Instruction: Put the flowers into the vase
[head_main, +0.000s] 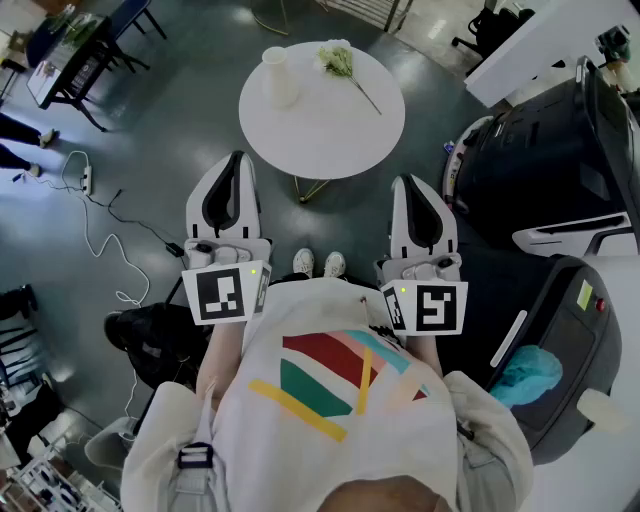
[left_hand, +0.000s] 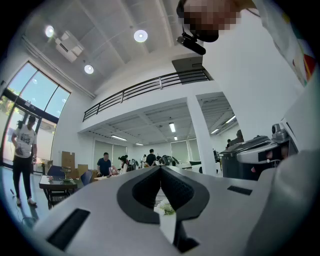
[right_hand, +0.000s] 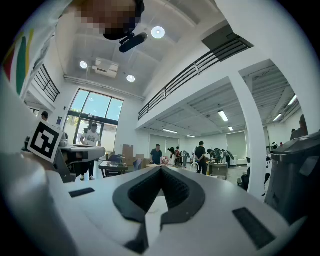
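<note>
left gripper (head_main: 236, 158): closed, jaw tips pressed together, nothing between them. Held level, nose at 12 o'clock, just short of the table's 7 o'clock edge.
right gripper (head_main: 407, 182): closed, tips meeting, empty. Held level, nose at 12 o'clock, just off the table's 5 o'clock edge.
flowers (head_main: 338, 60): lying flat on the table at about 1 o'clock of the top. Pale blossoms sit near the far rim and the thin stem runs toward 4 o'clock. Neither gripper touches them.
vase (head_main: 280, 78): white, upright, at 11 o'clock of the tabletop. It is near the flowers but apart from them, and nothing shows in its mouth.
table (head_main: 320, 125): round, white, on thin legs, at 12 o'clock from the person.
left gripper view: the flower heads show low down through the gap behind the closed tips.
marker cubes (head_main: 222, 293): one at the rear of each gripper, close to the person's body.
shoes (head_main: 303, 262): white pair at the table's 6 o'clock, between the two grippers.
floor: dark grey, with a power strip (head_main: 86, 180) and a white cable (head_main: 100, 235) out at 9 o'clock.
black machine (head_main: 540, 170): at 3 o'clock, with white trim. A teal cloth (head_main: 528, 372) lies on the unit at 4 o'clock.
background: both gripper views show people standing at desks far across the hall.
</note>
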